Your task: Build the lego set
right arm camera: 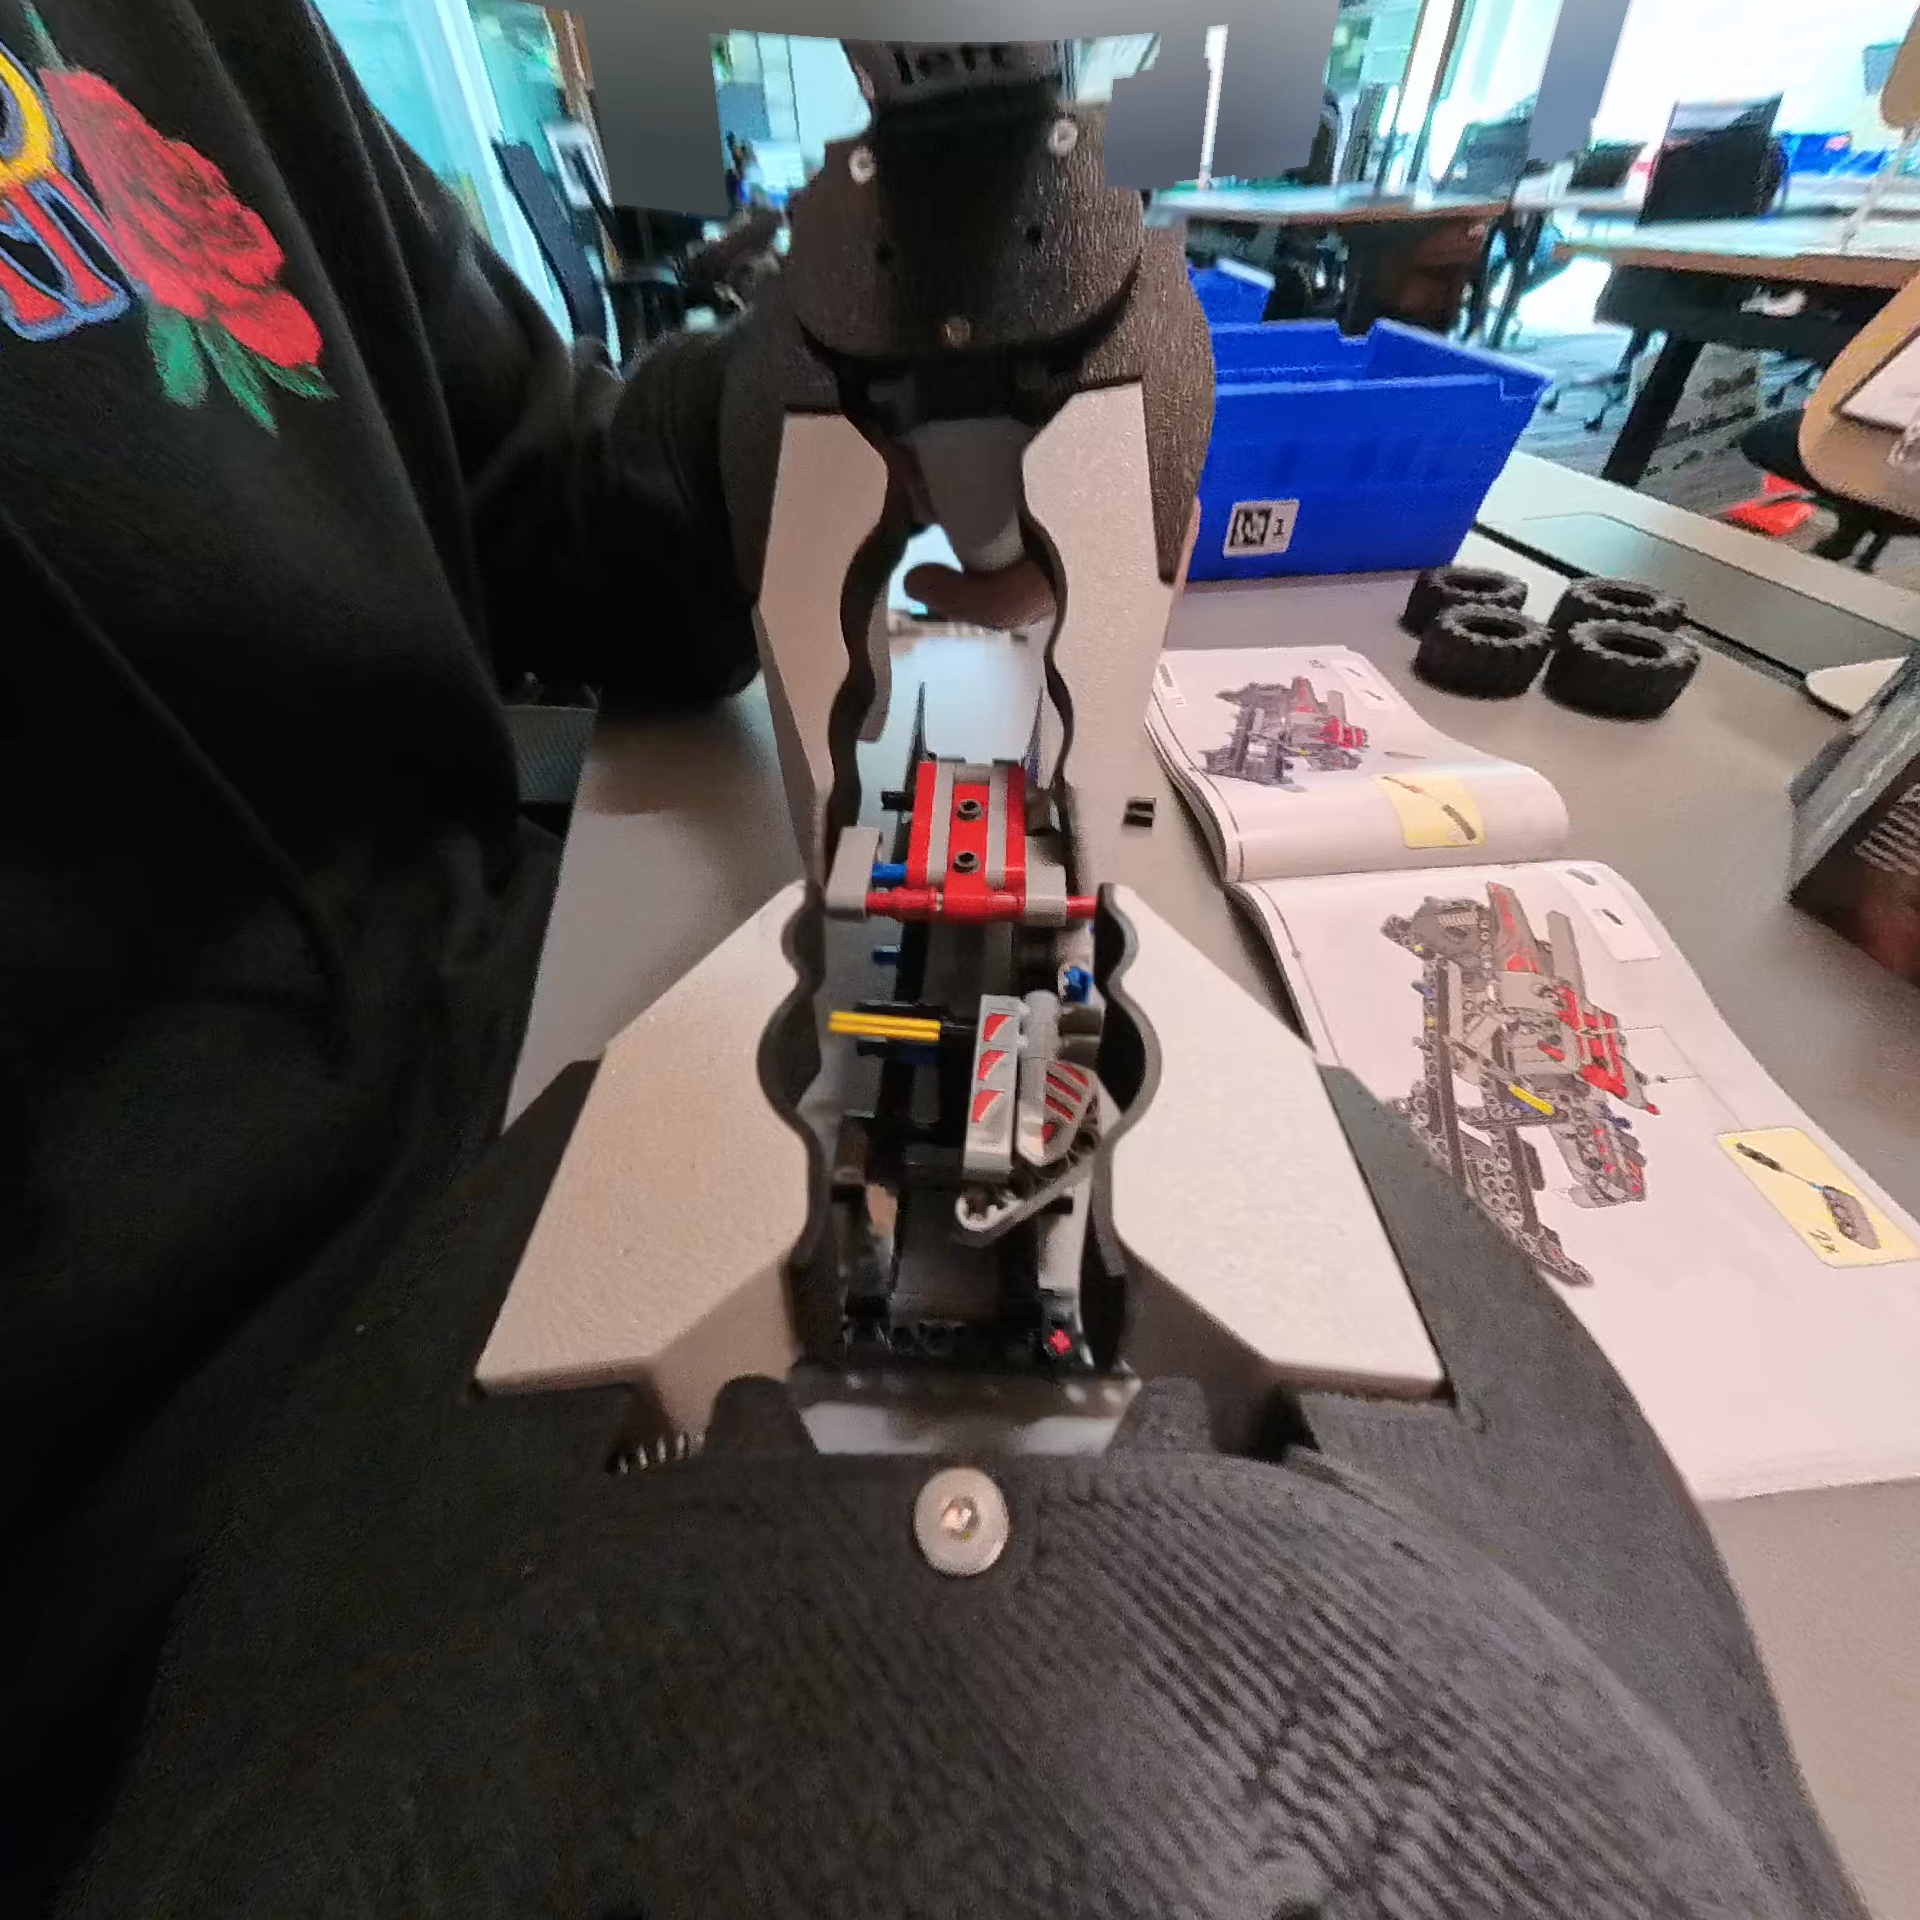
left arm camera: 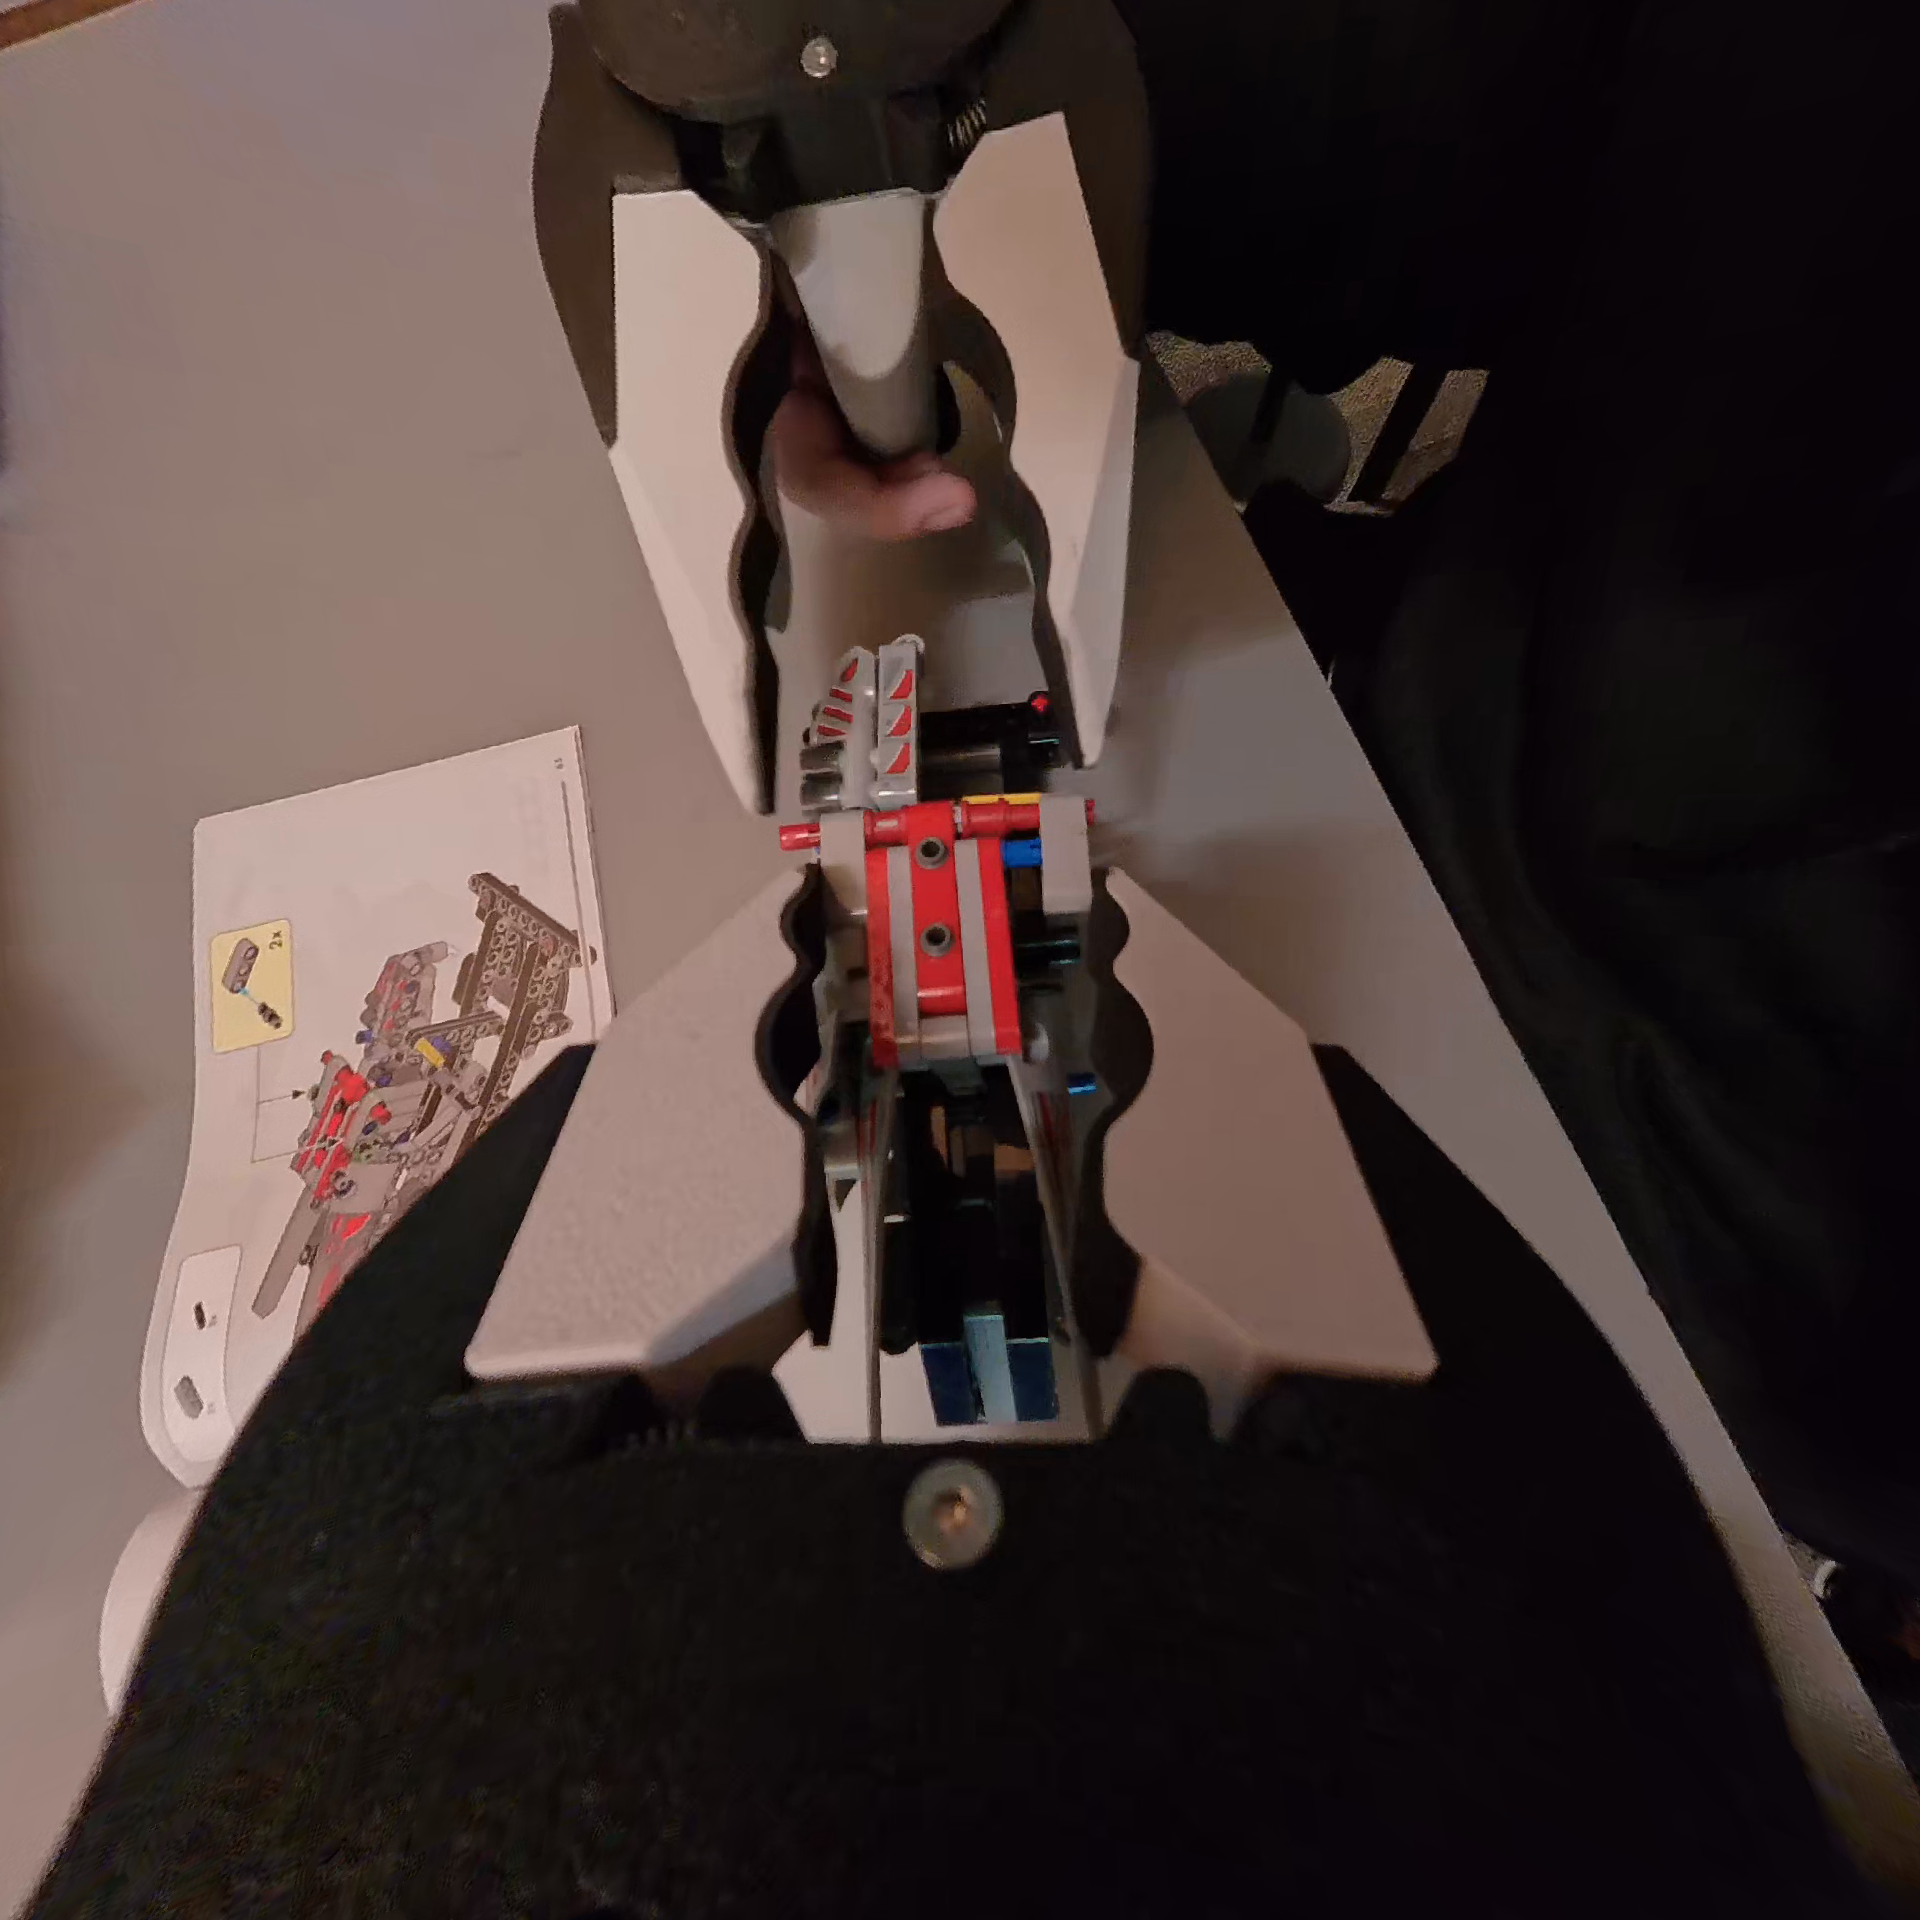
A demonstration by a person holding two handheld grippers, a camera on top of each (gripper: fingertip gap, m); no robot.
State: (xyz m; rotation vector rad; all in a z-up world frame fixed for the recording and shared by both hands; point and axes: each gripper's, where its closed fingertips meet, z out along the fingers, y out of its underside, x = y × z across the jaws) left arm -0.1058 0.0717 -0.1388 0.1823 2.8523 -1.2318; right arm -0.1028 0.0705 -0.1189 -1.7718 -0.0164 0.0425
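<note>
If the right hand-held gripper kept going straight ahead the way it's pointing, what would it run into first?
Probably the left hand-held gripper: it faces the right hand-held gripper head-on, both closed on the same red, grey and black lego model. The gap between their fingertips looks small, though depth is unclear.

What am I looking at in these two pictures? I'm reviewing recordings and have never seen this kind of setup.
A person holds a hand-operated clamp with two fingers in each hand; each clamp carries a camera looking along its fingers. One picture comes from the left gripper, the other from the right gripper, so each view also shows the other clamp facing it. Both are shut on the same half-built lego model, a red, grey and black frame held between them above a grey table. On the table lie an open instruction booklet, four black tyres, a small dark piece and a blue bin. The person's hand shows behind the far clamp.
</note>
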